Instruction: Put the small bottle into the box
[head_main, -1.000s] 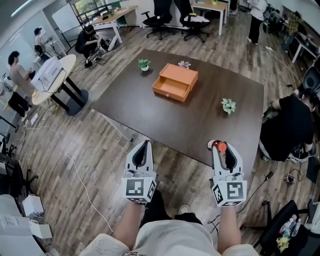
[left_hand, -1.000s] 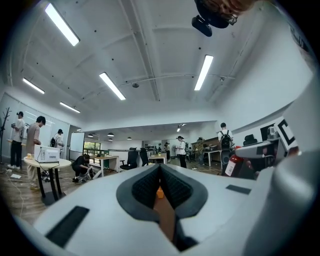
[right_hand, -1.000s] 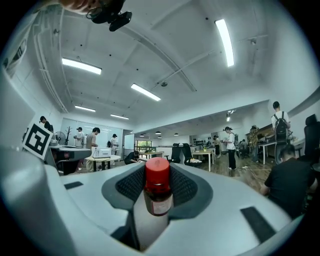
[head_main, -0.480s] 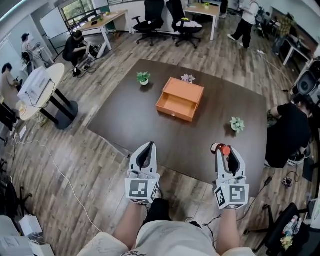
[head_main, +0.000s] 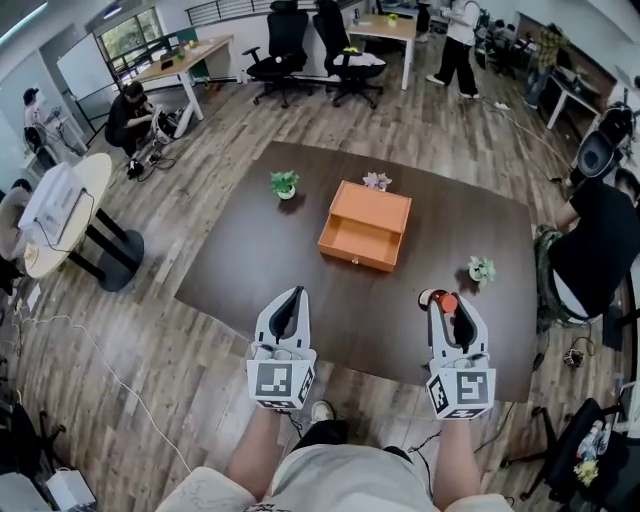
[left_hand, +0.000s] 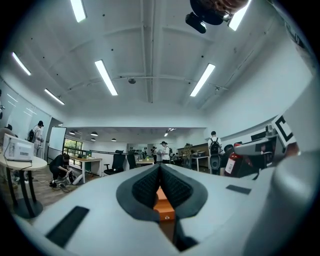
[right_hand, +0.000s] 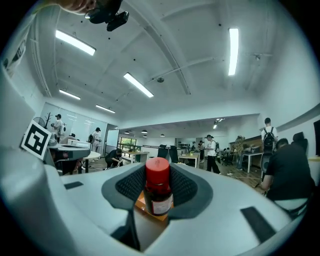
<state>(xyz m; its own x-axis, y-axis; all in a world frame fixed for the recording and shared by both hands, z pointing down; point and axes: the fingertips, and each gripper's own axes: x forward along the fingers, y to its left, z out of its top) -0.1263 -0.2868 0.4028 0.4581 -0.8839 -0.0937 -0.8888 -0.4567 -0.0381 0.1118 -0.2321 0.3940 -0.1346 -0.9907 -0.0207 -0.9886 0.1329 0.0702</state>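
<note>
The small bottle (head_main: 441, 300) has a red cap and dark body and stands upright between the pads of my right gripper (head_main: 445, 303), which is shut on it above the table's near right edge. In the right gripper view the bottle (right_hand: 158, 192) fills the gap between the jaws. The orange box (head_main: 365, 226) sits mid-table with its front drawer pulled open toward me; a strip of the box (left_hand: 162, 205) shows below the left gripper's jaws. My left gripper (head_main: 289, 298) hovers over the near edge, left of the box line, shut with nothing in it.
The dark table (head_main: 250, 250) carries three small potted plants (head_main: 285, 183), (head_main: 376, 181), (head_main: 482, 269). A seated person (head_main: 600, 250) is close to the table's right side. A round white table (head_main: 60, 200) stands to the left; office chairs and desks stand beyond.
The view has moved forward: the table and box sit nearer and more central. Both grippers now reach over the table's near edge. The right gripper's hold on the bottle is unchanged.
</note>
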